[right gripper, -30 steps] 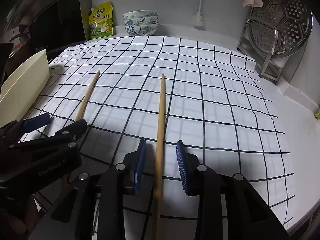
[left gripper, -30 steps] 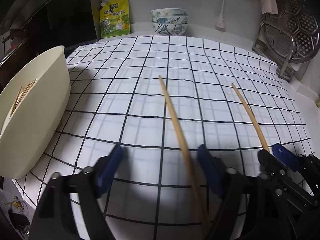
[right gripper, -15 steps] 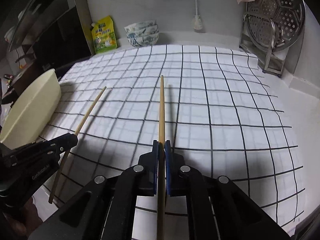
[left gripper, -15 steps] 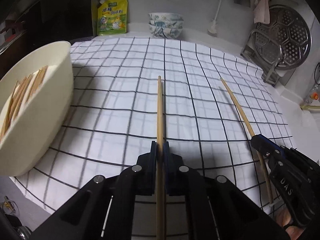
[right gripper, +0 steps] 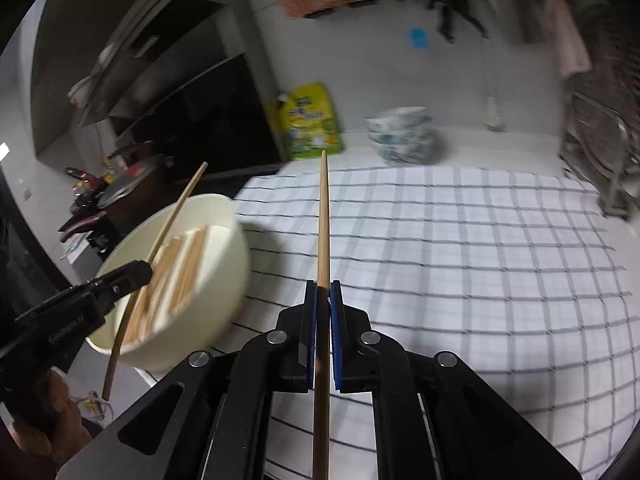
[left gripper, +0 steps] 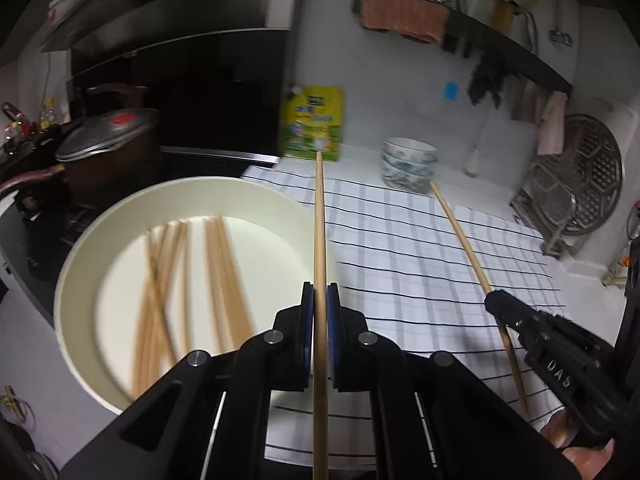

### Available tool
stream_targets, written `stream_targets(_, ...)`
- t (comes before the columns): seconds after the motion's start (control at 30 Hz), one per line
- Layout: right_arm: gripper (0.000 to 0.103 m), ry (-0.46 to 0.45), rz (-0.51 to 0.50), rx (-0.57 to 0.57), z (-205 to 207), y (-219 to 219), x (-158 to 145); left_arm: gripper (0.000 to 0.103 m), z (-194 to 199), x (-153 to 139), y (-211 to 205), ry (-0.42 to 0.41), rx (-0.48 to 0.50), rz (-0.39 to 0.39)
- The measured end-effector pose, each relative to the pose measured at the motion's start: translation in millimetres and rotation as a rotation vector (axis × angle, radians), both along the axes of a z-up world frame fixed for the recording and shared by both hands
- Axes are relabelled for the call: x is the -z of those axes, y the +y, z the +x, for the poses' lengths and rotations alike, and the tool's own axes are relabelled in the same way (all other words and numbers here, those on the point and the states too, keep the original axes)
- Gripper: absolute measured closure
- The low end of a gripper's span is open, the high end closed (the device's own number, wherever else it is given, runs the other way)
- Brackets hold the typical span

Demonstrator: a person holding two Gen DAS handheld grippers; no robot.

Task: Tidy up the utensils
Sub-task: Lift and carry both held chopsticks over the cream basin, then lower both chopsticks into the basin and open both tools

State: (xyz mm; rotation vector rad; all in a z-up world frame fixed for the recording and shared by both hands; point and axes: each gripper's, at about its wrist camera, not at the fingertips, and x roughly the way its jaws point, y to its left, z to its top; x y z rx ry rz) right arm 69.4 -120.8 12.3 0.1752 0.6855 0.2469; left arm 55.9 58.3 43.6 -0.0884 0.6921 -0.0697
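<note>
- Left wrist view: the left gripper [left gripper: 320,300] has its blue pads pressed tight on a chopstick [left gripper: 319,220], which runs straight out between them toward the far wall.
- That stick's far tip shows in front of a yellow pouch [left gripper: 312,122] standing against the wall.
- Just left of the closed jaws sits a cream bowl [left gripper: 80,248], with a loose bundle of chopsticks [left gripper: 184,280] lying in it, blurred.
- The held stick is lifted and passes over the bowl's right rim.
- To the right, the right gripper [left gripper: 494,300] comes in from the near right corner, clamped on a second chopstick [left gripper: 460,232] that slants toward the far wall.
- Under both lies a white cloth [left gripper: 420,248] with a dark grid.
- Right wrist view: the right gripper [right gripper: 323,300] is likewise shut fast on its chopstick [right gripper: 323,220], held clear of the cloth [right gripper: 460,240].
- At the left the left gripper [right gripper: 140,270] holds its stick [right gripper: 172,216] slanting over the bowl [right gripper: 216,288], with the sticks inside [right gripper: 180,268] below it.
- A hand [right gripper: 44,428] grips that tool at the near left edge.
- Far side: a stack of patterned bowls [left gripper: 408,164] stands right of the pouch, a round metal steamer rack [left gripper: 588,184] leans at the far right, and a dark lidded pot [left gripper: 108,140] sits far left beyond the bowl.
</note>
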Motion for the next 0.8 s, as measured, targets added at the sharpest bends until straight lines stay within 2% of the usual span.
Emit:
stream_targets(0.3, 0.097, 0.031, 0.014, -0.19, 57, 116, -2, 0.096, 26, 12, 98, 0.038, -0.165, 0.038)
stream_targets(0.5, 0.097, 0.085, -0.011, -0.258, 83, 166, 9, 0.096, 44, 28, 120, 0.077, -0.177, 0.026)
stream_targets(0.73, 0.096, 0.139, -0.052, -0.258, 96, 180, 27, 0.095, 51, 42, 123, 0.1, -0.186, 0.022)
stream_targets(0.77, 0.095, 0.147, -0.048, -0.26, 96, 179, 28, 0.091, 51, 42, 123, 0.099, -0.193, 0.019)
stream_targets(0.8, 0.086, 0.148, -0.044, -0.262, 96, 178, 29, 0.076, 50, 42, 124, 0.098, -0.196, 0.018)
